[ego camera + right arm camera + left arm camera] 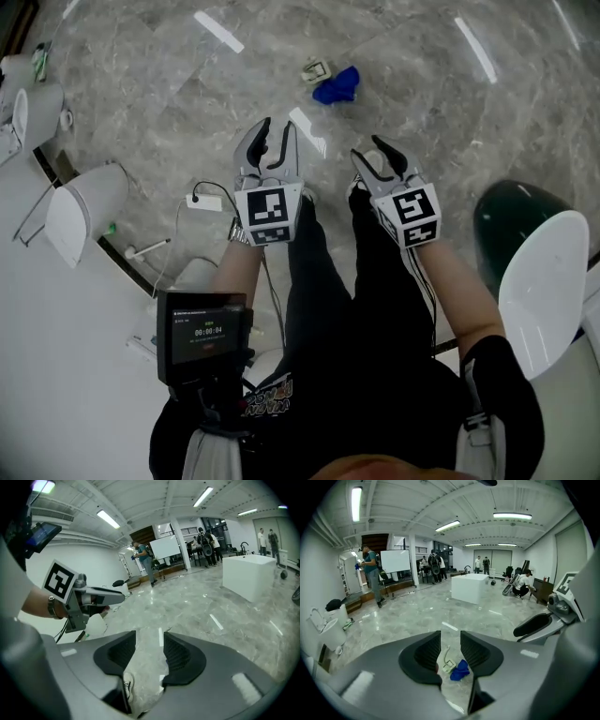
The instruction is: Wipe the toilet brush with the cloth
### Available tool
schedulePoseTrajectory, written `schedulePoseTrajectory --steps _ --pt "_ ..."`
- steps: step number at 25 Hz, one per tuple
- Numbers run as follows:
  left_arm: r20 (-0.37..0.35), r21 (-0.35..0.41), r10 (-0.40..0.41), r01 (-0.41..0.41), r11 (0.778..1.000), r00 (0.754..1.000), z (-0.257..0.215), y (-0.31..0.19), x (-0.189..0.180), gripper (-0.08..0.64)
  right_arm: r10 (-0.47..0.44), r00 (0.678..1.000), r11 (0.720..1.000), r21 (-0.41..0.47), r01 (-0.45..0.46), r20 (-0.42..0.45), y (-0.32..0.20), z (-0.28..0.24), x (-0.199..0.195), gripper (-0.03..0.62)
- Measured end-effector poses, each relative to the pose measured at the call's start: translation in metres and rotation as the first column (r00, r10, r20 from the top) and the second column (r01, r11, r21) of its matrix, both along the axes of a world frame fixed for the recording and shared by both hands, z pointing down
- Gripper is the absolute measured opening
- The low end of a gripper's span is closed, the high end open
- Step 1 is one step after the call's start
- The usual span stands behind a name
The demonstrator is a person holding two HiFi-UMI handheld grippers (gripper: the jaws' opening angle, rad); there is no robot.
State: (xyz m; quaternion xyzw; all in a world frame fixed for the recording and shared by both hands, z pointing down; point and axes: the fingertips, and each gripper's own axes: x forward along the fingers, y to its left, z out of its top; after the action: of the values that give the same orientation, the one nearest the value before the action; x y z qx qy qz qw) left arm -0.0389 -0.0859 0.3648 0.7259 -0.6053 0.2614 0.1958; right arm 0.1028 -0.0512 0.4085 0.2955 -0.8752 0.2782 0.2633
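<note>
At the far left a white toilet stands by the wall. Near it a white plug block lies on the grey marble floor, its cable trailing back towards the person. A small screen sits on a mount close to the person's chest, on the left side. The person stands in dark trousers and holds both tools out in front, tilted down at the floor. The left gripper has its jaws apart with nothing between the pads. Looking along it, the toilet brush and the cloth show through the gap, lying on the floor well ahead. The brush is small and white. The cloth is a crumpled blue heap just to its right, so close that I cannot tell whether they touch. Both lie farther out than either gripper and well apart from them. The right gripper hangs beside the left one, its jaws likewise parted and empty, with only bare floor and the toe of a white shoe seen past them. At the far right stands another toilet, white in front with a dark green part behind it.
</note>
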Motion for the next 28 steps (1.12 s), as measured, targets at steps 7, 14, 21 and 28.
schedulePoseTrajectory --steps 7,14,21,28 --pt "-0.028 -0.040 0.052 -0.053 0.998 0.998 0.092 -0.028 0.001 0.175 -0.079 0.996 0.996 0.043 0.081 -0.045 -0.009 0.095 -0.015 0.213" --pt "-0.037 -0.020 0.154 -0.155 0.988 0.987 0.190 -0.031 -0.010 0.195 -0.182 0.978 0.978 0.080 0.190 -0.097 -0.001 0.219 -0.044 0.245" --pt "0.002 0.095 0.203 -0.203 0.975 0.979 0.289 -0.063 -0.024 0.227 -0.341 0.926 0.932 0.071 0.356 -0.163 -0.023 0.402 -0.074 0.276" --pt "0.057 0.158 0.337 -0.342 0.926 0.940 0.331 -0.106 -0.016 0.245 -0.444 0.825 0.885 -0.027 0.464 -0.350 -0.048 0.543 -0.082 0.322"
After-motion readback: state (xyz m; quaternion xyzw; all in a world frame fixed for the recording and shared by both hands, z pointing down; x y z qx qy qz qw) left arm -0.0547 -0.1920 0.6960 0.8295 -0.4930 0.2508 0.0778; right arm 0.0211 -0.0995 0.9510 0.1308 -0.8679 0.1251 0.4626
